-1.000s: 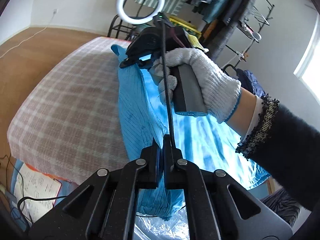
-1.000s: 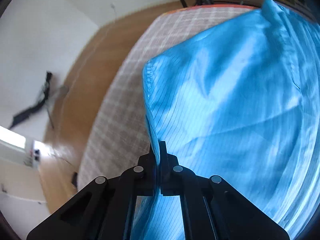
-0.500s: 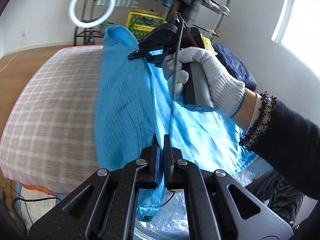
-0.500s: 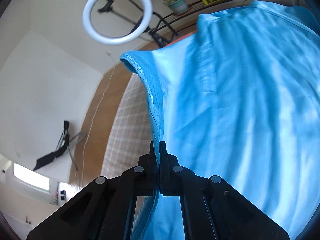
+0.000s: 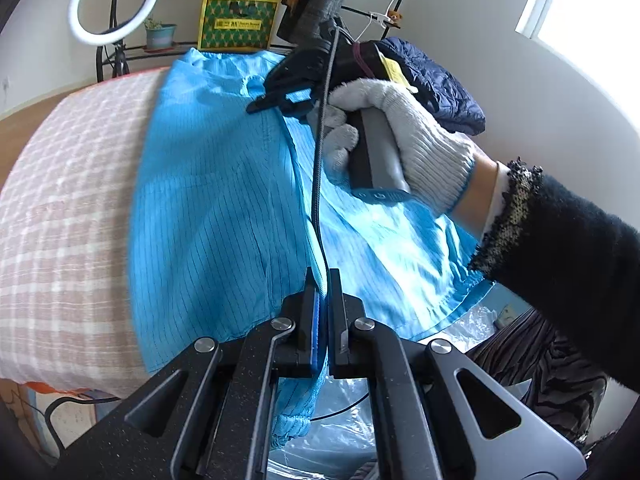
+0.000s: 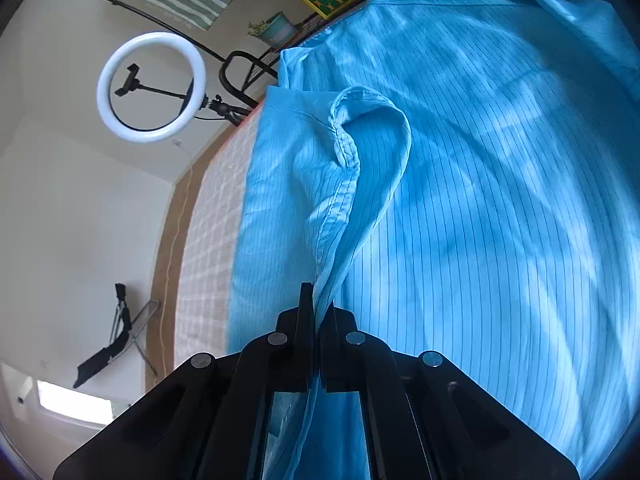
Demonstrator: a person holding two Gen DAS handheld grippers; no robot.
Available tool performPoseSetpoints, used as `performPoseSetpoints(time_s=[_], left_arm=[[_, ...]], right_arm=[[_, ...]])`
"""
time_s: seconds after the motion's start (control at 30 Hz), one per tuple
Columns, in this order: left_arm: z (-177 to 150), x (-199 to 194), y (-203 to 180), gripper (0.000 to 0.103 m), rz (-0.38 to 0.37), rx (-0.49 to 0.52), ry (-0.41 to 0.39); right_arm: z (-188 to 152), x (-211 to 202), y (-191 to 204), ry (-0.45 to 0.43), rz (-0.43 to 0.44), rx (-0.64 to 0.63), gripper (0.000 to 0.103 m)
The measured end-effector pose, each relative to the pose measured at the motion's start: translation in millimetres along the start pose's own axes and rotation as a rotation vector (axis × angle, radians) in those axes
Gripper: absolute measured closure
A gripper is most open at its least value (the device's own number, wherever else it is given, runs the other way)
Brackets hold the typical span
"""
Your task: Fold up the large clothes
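- Lying spread across the bed [image 5: 60, 208], the blue pinstriped garment [image 5: 216, 208] is covering the checked bedcover's right part, its lower hem hanging over the near edge.
- Clamping a fold of that fabric, the left gripper [image 5: 321, 280] is holding its jaws closed on the cloth near the bed's front edge.
- Pinching a hemmed edge of the garment farther up, the right gripper [image 5: 260, 105] is sitting in a white-gloved hand [image 5: 404, 136]; its jaws are closed on the cloth too.
- Standing at the far left, a ring light [image 5: 114, 2] is facing the bed, beside a yellow box [image 5: 238, 18].
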State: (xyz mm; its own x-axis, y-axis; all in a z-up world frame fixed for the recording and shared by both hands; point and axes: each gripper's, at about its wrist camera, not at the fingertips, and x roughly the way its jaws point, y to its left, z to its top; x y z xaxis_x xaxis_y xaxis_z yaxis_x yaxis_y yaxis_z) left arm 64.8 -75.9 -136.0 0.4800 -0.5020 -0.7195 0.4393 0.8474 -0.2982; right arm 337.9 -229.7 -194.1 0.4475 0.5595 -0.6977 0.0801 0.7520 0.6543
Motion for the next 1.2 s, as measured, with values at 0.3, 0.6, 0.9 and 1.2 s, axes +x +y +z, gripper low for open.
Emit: performPoseSetpoints(time_s=[0.3, 0.6, 0.9, 1.2], left_arm=[[-9, 0, -6, 0.103, -0.170, -0.011, 0.095], [-24, -83, 48, 0.103, -0.099, -0.104, -0.009], [-21, -34, 99, 0.103, 0.019, -0.264, 0.075], [-29, 2, 111, 0.065, 0.041, -0.323, 0.157]], right_arm=[[11, 8, -2, 0.020, -0.156, -0.122, 0.102], [0, -37, 0, 0.028, -0.162, -0.173, 0.063], [-105, -85, 19, 0.175, -0.189, -0.299, 0.063], [-169, -69, -11, 0.324, -0.139, -0.221, 0.059]])
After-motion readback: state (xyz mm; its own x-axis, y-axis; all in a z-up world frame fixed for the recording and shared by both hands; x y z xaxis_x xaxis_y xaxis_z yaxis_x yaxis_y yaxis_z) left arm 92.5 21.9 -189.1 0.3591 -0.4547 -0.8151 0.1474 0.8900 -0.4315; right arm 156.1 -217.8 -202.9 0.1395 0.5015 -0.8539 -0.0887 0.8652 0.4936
